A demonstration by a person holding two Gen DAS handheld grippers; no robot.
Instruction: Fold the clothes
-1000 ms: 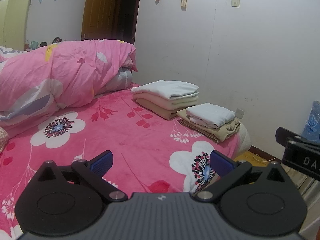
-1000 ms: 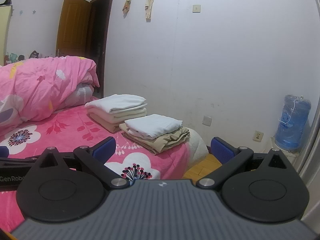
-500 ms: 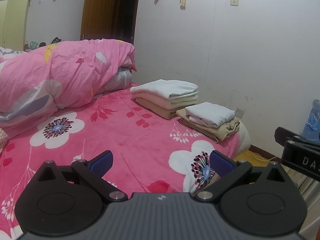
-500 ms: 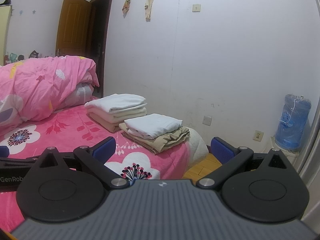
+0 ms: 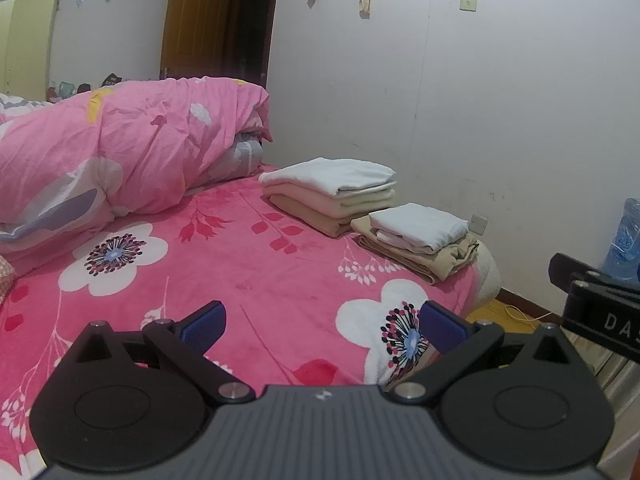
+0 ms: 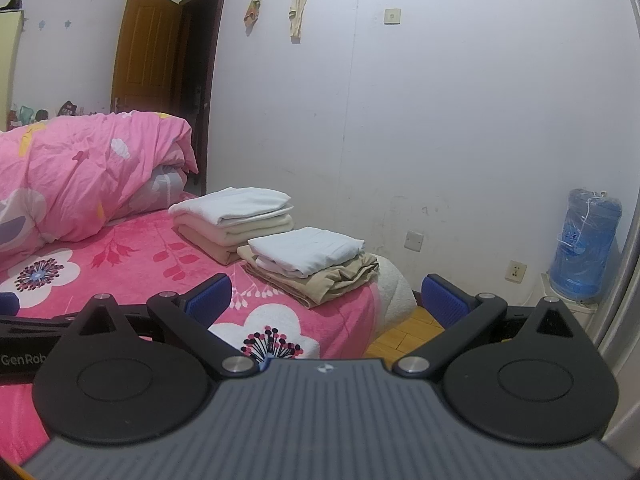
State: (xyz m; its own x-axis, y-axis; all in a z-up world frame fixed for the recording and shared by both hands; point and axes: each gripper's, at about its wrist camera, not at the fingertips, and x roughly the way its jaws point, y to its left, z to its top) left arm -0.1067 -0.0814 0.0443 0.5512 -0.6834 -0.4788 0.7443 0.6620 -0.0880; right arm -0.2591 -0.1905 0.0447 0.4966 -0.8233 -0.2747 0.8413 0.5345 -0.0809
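I hold both the left hand-held gripper (image 5: pixel 322 328) and the right hand-held gripper (image 6: pixel 326 296) released and empty above the pink flowered bed (image 5: pixel 248 276); two stacks of folded white and beige clothes (image 5: pixel 416 236) sit at its far corner.

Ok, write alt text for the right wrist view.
Open right tongs, holding nothing, point across a pink floral bed at two stacks of folded clothes: the far stack and the near stack by the bed's corner. A bunched pink quilt lies left; a blue water bottle stands right.
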